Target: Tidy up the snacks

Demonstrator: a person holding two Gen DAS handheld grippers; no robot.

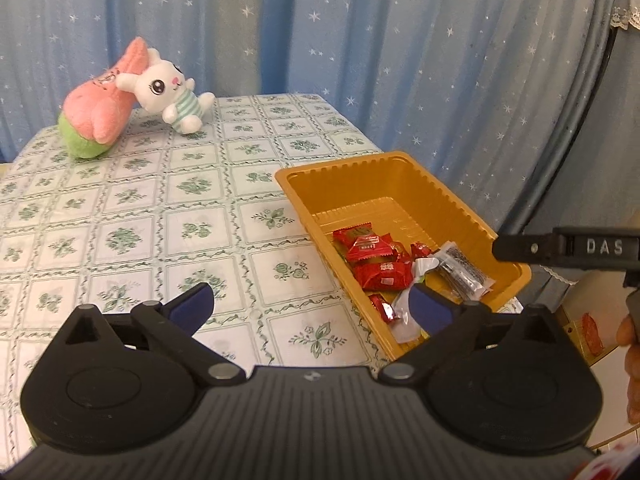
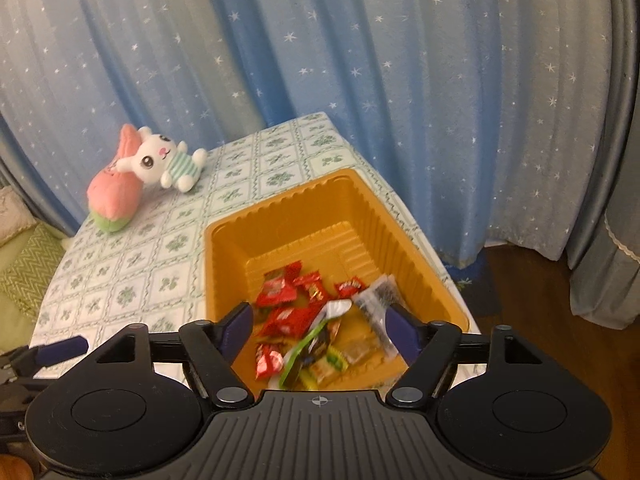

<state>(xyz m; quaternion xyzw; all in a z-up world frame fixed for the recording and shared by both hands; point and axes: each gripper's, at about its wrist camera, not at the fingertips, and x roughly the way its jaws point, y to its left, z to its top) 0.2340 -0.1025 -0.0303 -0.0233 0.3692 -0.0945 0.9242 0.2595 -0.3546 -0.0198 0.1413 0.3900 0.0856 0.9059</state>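
A golden plastic tray (image 1: 340, 166) stands at the right edge of the table, and the right wrist view looks down into it (image 2: 280, 204). Inside lie several red snack packets (image 1: 368, 248) (image 2: 280, 288), a clear packet with dark contents (image 1: 460, 270) (image 2: 376, 300), a green-and-white wrapper (image 2: 320, 328) and small yellow packets (image 2: 332, 360). My left gripper (image 1: 310, 296) is wide open above the tablecloth, beside the tray's near left wall, with nothing between its fingers. My right gripper (image 2: 320, 312) hangs open over the tray's near end, above the snacks and holding none.
A pink-and-green plush (image 1: 100, 116) and a white bunny plush (image 1: 168, 92) lie at the table's far left corner. A blue starred curtain (image 1: 360, 40) hangs behind. The floral tablecloth (image 1: 140, 220) stretches left of the tray. A hand (image 1: 632, 360) shows at the right edge.
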